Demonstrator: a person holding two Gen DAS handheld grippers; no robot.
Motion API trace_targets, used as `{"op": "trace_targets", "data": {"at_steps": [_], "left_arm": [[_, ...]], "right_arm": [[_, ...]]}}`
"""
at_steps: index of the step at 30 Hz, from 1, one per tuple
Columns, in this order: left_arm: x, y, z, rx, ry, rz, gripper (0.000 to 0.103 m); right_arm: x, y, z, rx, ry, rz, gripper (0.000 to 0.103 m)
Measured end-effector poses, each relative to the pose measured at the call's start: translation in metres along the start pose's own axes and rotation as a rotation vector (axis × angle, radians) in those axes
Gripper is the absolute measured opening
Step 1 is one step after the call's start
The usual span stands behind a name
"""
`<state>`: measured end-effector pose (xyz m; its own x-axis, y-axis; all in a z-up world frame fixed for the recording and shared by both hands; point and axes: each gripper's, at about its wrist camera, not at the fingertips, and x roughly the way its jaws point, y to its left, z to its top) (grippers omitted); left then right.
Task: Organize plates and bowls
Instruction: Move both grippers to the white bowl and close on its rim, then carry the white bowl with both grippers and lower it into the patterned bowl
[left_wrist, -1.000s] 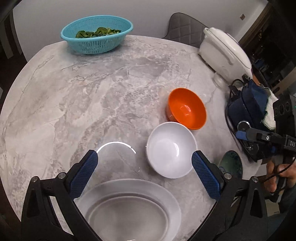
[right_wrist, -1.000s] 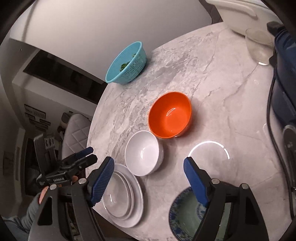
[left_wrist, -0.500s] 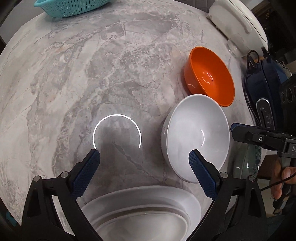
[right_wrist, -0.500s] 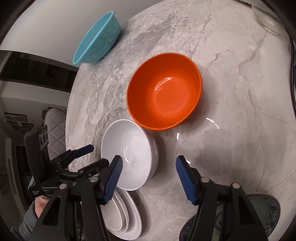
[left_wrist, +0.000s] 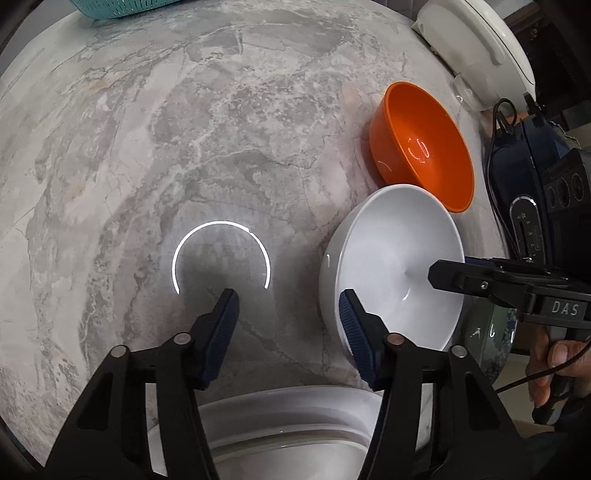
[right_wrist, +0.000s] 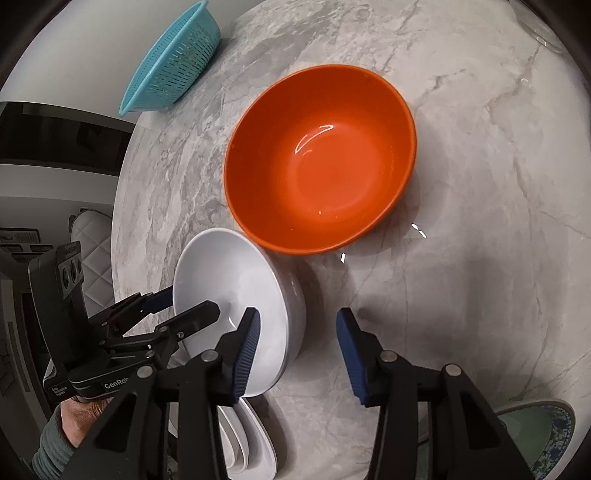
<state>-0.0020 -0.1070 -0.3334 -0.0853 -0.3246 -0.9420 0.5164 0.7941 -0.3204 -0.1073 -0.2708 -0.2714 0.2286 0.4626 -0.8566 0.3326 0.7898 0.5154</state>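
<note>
A white bowl (left_wrist: 395, 254) (right_wrist: 229, 284) stands on the marble table, touching an orange bowl (left_wrist: 424, 147) (right_wrist: 321, 177) behind it. My left gripper (left_wrist: 288, 295) points steeply down at the white bowl's near rim. One finger is over the bowl's inside, the other is out over the table, and the jaws are closing without pressing. My right gripper (right_wrist: 298, 314) straddles the opposite wall, one finger inside and one outside. Its jaws are closing too, with a gap still showing. Each view shows the other gripper reaching into the bowl.
A stack of white oval plates (left_wrist: 288, 424) (right_wrist: 255, 446) lies just below the grippers. A green patterned plate (right_wrist: 535, 432) sits at the table edge. A teal colander (right_wrist: 173, 62), a white cooker (left_wrist: 480, 40) and a dark blue appliance (left_wrist: 524, 184) stand around the rim.
Both grippers have come down toward the white bowl and narrowed their jaws. Each now has a finger inside the bowl, where before they hung wide open above the table.
</note>
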Motion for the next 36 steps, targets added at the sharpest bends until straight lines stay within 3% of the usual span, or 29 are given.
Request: {"op": "trace_targets", "data": {"at_steps": [7, 12, 24, 36], "left_arm": [[0.007, -0.014, 0.005, 0.016, 0.014, -0.031, 0.027], [0.007, -0.027, 0.004, 0.033, 0.010, -0.020, 0.013], [-0.001, -0.033, 0.001, 0.007, 0.002, -0.021, 0.012], [-0.040, -0.053, -0.003, 0.021, -0.041, -0.026, 0.012]], "right_arm": [[0.006, -0.002, 0.000, -0.004, 0.021, -0.016, 0.024], [0.006, 0.003, -0.001, -0.027, 0.021, -0.010, 0.014], [0.007, 0.006, -0.003, -0.031, 0.012, -0.005, 0.013], [-0.020, 0.008, -0.006, -0.041, -0.031, 0.016, 0.013]]}}
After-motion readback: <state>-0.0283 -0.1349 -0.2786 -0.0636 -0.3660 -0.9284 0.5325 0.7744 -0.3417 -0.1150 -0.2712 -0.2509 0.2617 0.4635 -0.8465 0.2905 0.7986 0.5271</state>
